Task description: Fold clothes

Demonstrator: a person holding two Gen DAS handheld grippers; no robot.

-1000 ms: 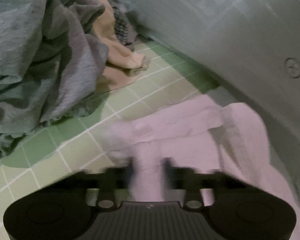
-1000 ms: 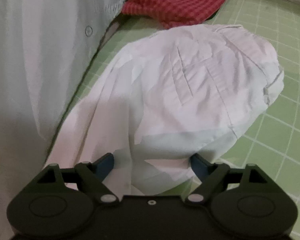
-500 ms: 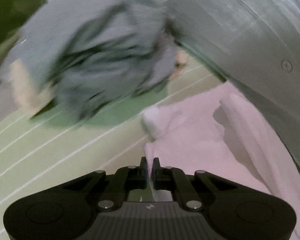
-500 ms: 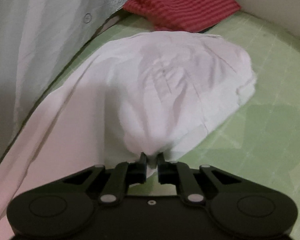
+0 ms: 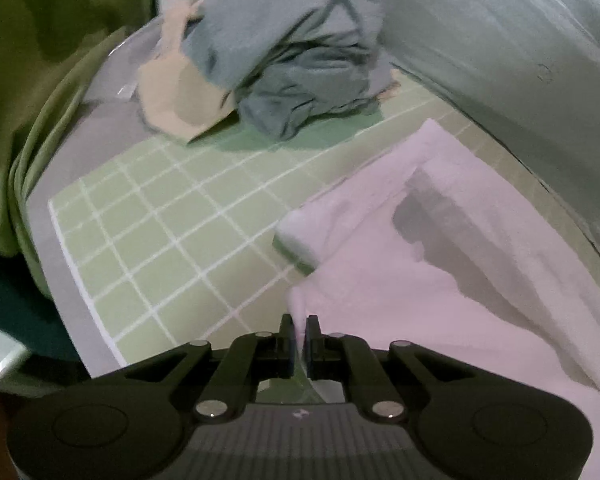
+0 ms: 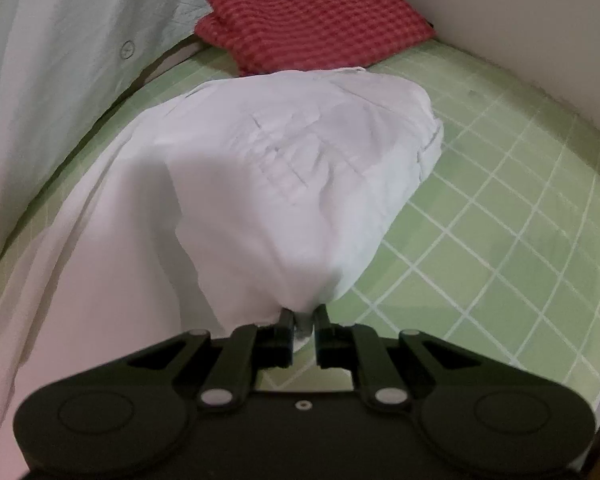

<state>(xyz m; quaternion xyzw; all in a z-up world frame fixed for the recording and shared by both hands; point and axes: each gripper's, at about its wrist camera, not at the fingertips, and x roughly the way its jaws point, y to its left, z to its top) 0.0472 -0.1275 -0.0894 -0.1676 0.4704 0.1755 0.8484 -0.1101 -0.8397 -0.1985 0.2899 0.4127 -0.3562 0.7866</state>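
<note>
My left hand-held gripper (image 5: 299,338) is pinched shut on an edge of the white garment (image 5: 440,264); my right hand-held gripper (image 6: 303,334) is clamped on another bunched edge (image 6: 284,168). The cloth runs forward and away from both along the green grid mat (image 5: 152,224), long axis between my two grips, neither nearer. No legible writing or labels

White garment (image 6: 284,184) running off the left edge, its pinched corner hiding between closed fingers, grey clothes pile (image 5: 296,60) blurring far off.
</note>
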